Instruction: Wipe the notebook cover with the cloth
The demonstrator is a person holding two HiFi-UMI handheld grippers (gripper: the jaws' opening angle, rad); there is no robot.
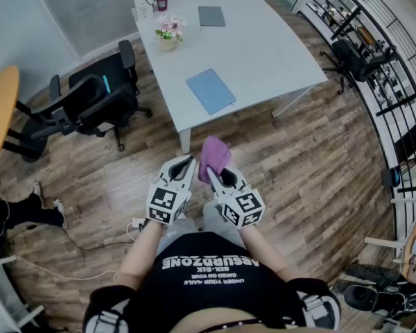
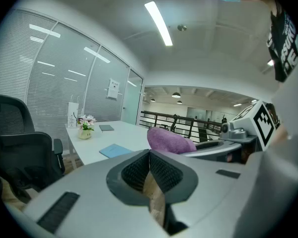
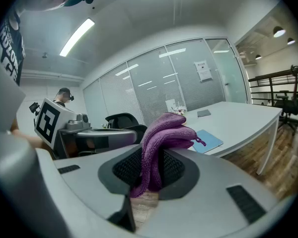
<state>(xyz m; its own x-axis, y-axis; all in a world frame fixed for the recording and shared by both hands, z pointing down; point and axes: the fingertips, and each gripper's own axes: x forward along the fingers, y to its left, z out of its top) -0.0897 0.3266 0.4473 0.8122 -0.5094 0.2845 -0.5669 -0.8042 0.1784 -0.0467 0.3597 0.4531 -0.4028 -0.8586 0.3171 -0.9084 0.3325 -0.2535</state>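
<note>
The cloth (image 3: pixel 169 133) is fuzzy, the right claw (image 3: pixel 148 175) matt plastic, the floor (image 1: pixel 298 158) wood, the notebook (image 1: pixel 211 91) seemingly smooth.

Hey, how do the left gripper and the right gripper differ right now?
The right gripper is shut on the purple cloth; the left gripper is shut on nothing. In the head view the left gripper angles rightward and the right gripper leftward, so their tips converge. Both are held over the wood floor, short of the white table.

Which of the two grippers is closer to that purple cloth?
Right. The right gripper has the purple cloth pinched between its jaws. The left gripper sits just beside the cloth with its jaws together and holds nothing.
</note>
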